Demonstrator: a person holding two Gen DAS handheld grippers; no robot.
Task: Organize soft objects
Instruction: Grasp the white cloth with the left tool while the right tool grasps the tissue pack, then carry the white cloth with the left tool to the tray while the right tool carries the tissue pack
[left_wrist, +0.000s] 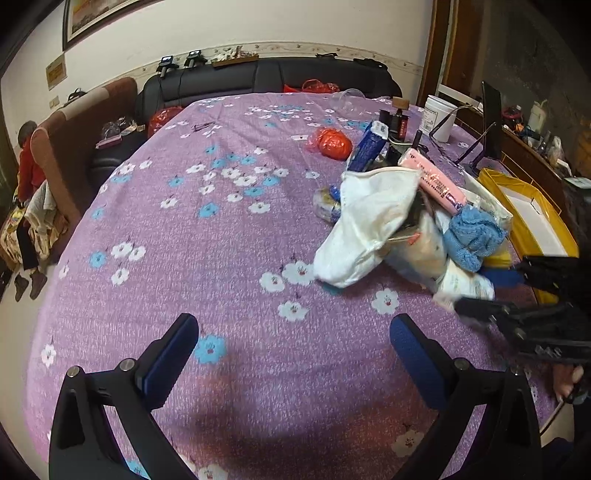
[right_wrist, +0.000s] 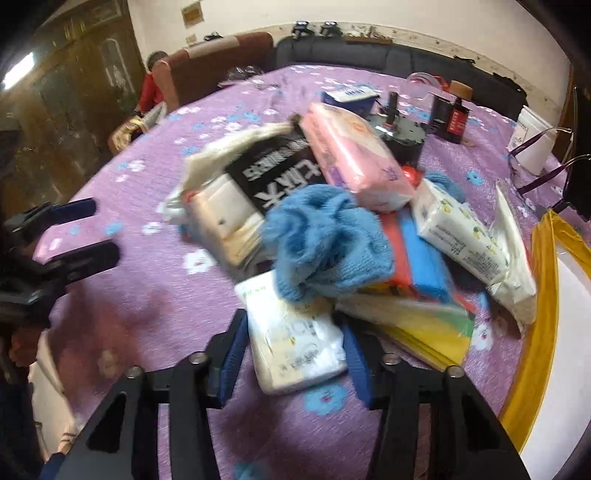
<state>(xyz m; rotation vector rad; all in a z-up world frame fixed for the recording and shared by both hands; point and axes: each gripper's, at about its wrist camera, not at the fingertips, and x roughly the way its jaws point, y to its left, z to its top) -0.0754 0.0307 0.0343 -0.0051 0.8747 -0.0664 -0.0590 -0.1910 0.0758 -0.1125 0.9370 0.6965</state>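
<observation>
A heap of soft packs lies on the purple flowered tablecloth (left_wrist: 229, 236). On top are a blue knitted cloth (right_wrist: 325, 243), a pink tissue pack (right_wrist: 354, 155) and a white cloth bag (left_wrist: 365, 221). My right gripper (right_wrist: 293, 326) is shut on a white tissue pack (right_wrist: 295, 343) at the heap's near edge, with a blue pad pressed against each side. The left wrist view shows that same gripper (left_wrist: 476, 291) holding the pack at the right. My left gripper (left_wrist: 295, 339) hangs open over bare cloth, left of the heap, with nothing between its fingers.
A yellow tray (right_wrist: 543, 295) with a white bottom stands right of the heap. Behind the heap are an orange bag (left_wrist: 332, 142), a dark bottle (right_wrist: 456, 114), a white tub (left_wrist: 437, 116) and purple glasses (right_wrist: 535, 147). A person (left_wrist: 27, 162) sits at the far left by a sofa.
</observation>
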